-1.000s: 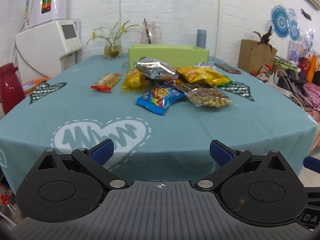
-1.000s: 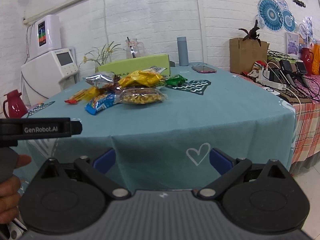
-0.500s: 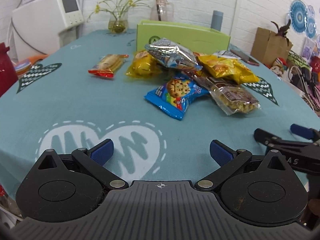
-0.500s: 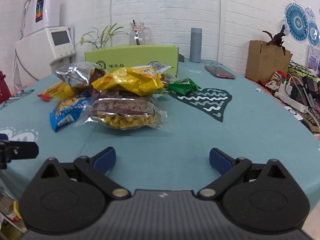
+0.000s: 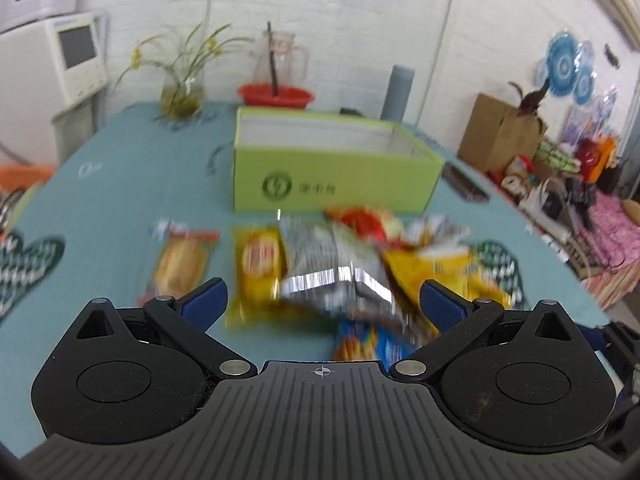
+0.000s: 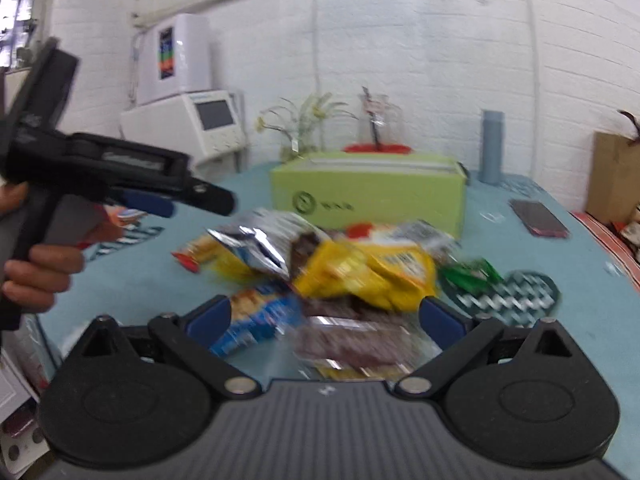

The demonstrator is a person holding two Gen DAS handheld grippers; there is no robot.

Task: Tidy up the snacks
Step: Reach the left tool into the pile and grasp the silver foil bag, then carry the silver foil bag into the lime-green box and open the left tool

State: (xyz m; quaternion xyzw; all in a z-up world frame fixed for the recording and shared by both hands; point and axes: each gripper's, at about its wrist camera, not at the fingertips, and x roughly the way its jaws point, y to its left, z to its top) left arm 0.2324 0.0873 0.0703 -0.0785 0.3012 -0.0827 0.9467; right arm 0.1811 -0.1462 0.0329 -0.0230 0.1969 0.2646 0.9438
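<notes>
Snacks (image 5: 332, 276) lie heaped on the table (image 5: 120, 200) before a green box (image 5: 336, 172), both left gripper (image 5: 322, 300) and right gripper (image 6: 324, 316) spread wide above them.

A lived-in home dining room: cloth-covered table (image 5: 120, 184), flower vase (image 5: 181, 96), water dispenser (image 6: 180, 120) against white brick wall (image 6: 400, 40).
</notes>
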